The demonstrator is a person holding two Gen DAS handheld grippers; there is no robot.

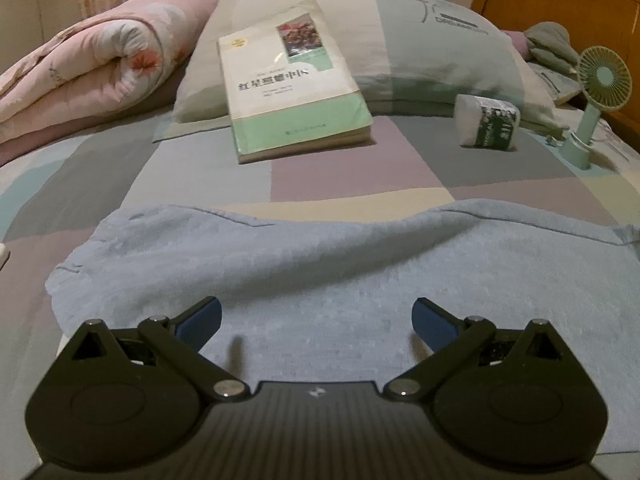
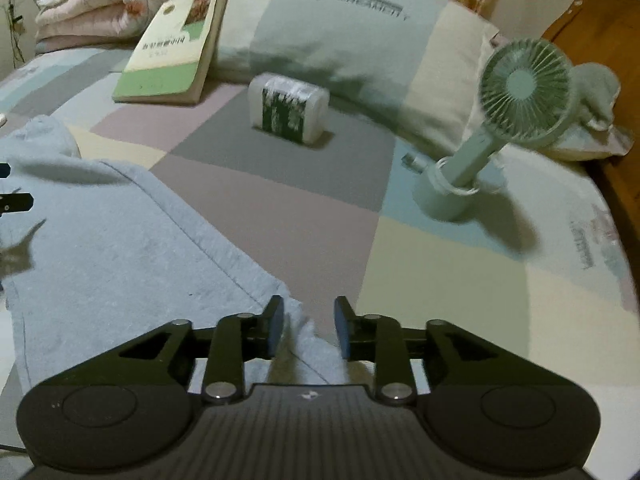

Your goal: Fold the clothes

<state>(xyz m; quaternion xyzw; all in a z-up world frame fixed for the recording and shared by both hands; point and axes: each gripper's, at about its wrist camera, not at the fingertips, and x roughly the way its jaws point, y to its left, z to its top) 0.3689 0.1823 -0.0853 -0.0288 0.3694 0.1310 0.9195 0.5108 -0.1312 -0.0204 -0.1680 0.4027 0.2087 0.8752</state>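
Two risks stand out: the right hand-held gripper [image 2: 308,330], jaws parted around a corner of the pale blue fleece garment [image 1: 320,272] on the patchwork bed [image 2: 440,280], could lose it — the left hand-held gripper [image 1: 318,320] hovers spread, empty.

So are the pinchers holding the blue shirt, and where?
Neither holds it. The left gripper is wide open above the blue garment. Its corner lies between the right gripper pads, but they are not pressing.
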